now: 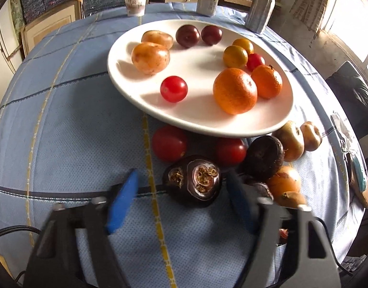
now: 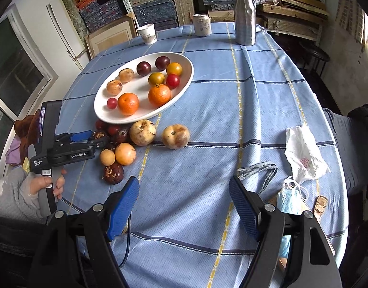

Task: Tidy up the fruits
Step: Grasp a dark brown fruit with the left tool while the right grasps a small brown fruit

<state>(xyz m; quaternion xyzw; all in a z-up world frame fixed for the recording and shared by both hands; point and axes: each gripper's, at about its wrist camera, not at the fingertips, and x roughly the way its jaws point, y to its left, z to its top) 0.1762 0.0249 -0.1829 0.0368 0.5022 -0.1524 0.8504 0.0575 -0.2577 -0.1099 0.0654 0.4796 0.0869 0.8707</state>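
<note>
Left tool [image 1: 181,194] spread wide around a dark split fruit [image 1: 193,180] on the surface, just short of the white plate [image 1: 126,48]. Right tool [image 2: 184,201] gapes empty over blue cloth [image 2: 256,91], well apart from the fruit pile.

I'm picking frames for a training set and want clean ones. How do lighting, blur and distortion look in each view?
Left wrist view: hard sunlight throws sharp shadows across the white plate, the window at right is blown out, and the left gripper looks motion-blurred. Right wrist view: softer, even light, the right gripper sharp. Both views show fisheye bending and dark corners.
</note>
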